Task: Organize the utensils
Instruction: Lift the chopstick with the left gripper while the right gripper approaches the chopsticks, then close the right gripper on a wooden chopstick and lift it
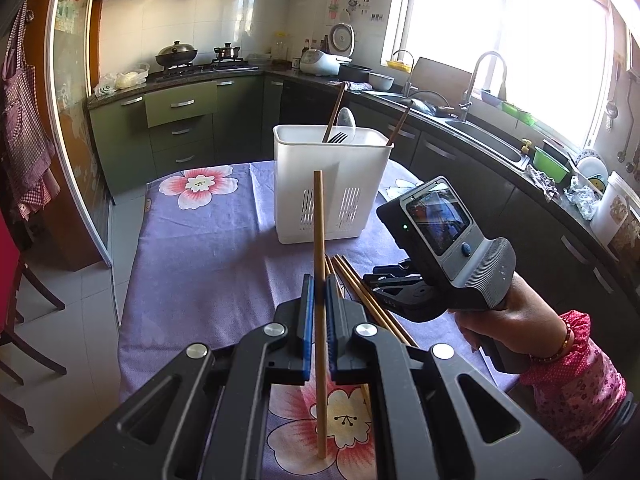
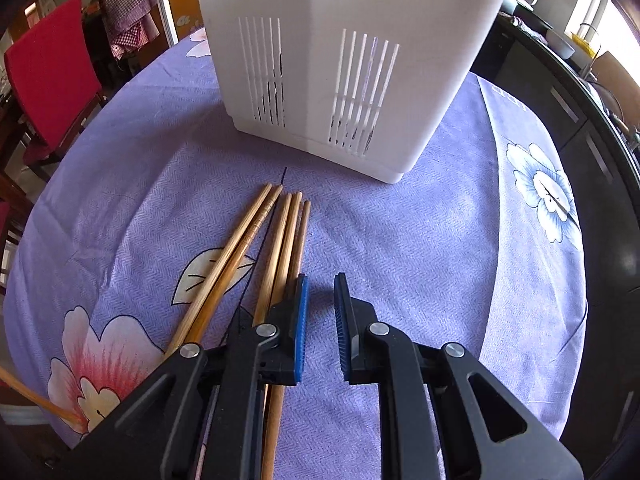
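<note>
The left gripper [image 1: 319, 308] is clamped on one chopstick [image 1: 320, 280], which stands nearly upright between the blue pads [image 1: 307, 320], its top rising ahead of the fingertips and its lower end pointing down toward a flower on the cloth [image 1: 192, 280]. Just to the right of those fingers, a loose pile of chopsticks [image 1: 362, 288] lies flat on the cloth, running away at a slant. Beyond that pile is the right gripper [image 1: 394, 276], held in a hand [image 1: 500, 320] low over the table, its small screen facing back. From the right wrist view, the right gripper [image 2: 320, 312] stands apart with nothing between its pads, hovering over bare cloth [image 2: 400, 240]; the pile [image 2: 276, 248], five sticks there, lies just left of its left finger, partly hidden under it, so whether the finger touches the nearest stick is hard to tell. Straight ahead of both tools stands the white caddy [image 1: 332, 184], upright on the cloth, slotted near its base. A fork [image 1: 338, 137], a pale spoon [image 1: 346, 122] and two dark chopsticks [image 1: 400, 122] stick out of its top. Farther off are green cabinets [image 1: 180, 120] and a sink [image 1: 484, 140] to the right.
</note>
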The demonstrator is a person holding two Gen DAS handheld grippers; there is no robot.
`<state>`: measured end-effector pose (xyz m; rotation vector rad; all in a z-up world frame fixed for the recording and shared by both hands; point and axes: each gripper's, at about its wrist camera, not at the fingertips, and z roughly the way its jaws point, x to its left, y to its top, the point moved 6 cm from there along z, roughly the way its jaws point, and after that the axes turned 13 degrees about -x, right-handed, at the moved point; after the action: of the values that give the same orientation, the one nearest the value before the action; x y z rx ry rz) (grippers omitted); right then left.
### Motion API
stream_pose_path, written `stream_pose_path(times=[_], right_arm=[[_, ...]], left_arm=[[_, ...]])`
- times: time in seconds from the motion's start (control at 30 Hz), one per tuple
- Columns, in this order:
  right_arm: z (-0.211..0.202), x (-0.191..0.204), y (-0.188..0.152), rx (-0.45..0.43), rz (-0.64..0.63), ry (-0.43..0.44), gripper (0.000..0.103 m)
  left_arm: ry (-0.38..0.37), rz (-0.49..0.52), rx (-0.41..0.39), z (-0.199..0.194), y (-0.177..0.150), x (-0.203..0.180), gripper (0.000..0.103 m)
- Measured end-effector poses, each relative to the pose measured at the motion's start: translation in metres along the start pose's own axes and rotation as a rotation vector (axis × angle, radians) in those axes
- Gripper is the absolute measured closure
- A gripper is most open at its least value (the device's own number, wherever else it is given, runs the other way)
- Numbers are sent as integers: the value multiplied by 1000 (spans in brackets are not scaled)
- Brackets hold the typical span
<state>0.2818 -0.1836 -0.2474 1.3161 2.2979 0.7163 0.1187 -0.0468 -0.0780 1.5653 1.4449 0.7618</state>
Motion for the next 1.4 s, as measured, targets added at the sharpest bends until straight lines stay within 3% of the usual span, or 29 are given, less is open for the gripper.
stream_pose_path(times=[0.07,0.2,0.47,0.7,1.1,1.4], right_arm=[[0,3,0,-5,-23,-16,90],[-1,6,-1,-12,0,4,102],[-22,-18,-2,-42,144,114,102],[-16,-11,2,-20,149,159,99],[-10,-1,3,37,54,98,95],[-6,-1,8,62,60,96,92]], left_arm=[[1,0,0,0,0,0,97],[-2,2,2,1,0,1,97],[-4,-3,12,3,0,6,97],[-5,3,13,2,0,3,97],[-10,9,20,3,2,3,97],[-23,14,25,4,3,1,97]])
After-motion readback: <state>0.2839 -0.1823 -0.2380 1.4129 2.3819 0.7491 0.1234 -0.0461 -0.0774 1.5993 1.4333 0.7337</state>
